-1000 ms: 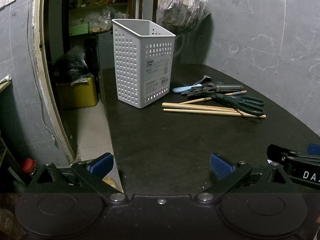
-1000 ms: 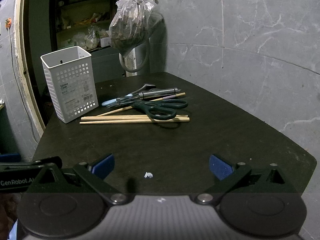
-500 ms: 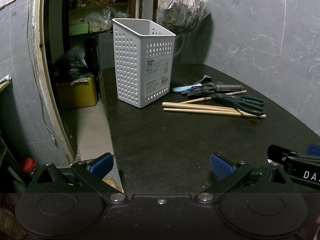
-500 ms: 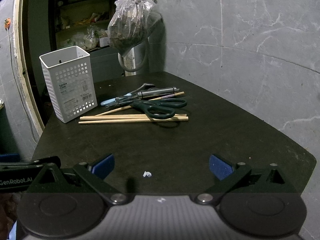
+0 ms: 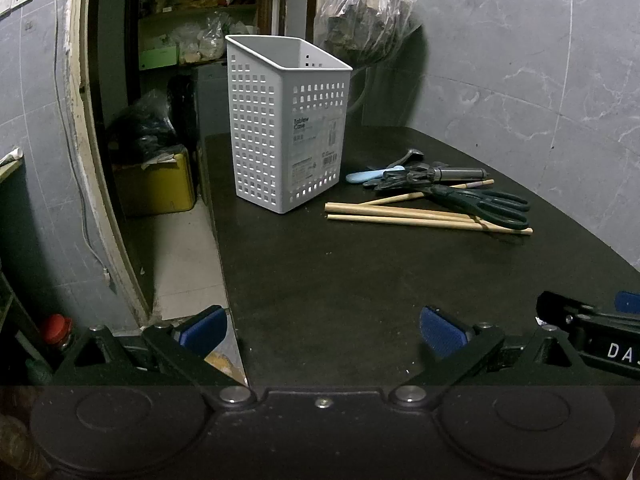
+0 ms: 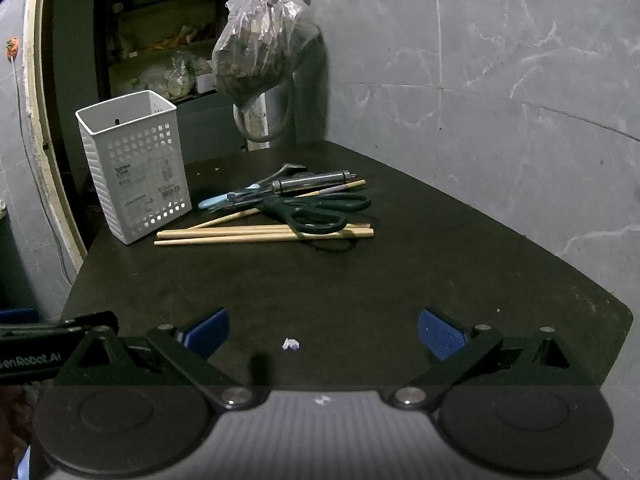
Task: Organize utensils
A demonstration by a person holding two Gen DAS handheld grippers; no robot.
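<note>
Claws [image 5: 322,326] [image 6: 324,328] gape over dark table [image 6: 400,280], grey walls [image 6: 520,80] around.

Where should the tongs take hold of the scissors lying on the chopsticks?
Probably at the scissors handle loops, coming from above with the right tongs: the loops rest raised on the chopsticks, while the blade end is tangled among the other utensils.
</note>
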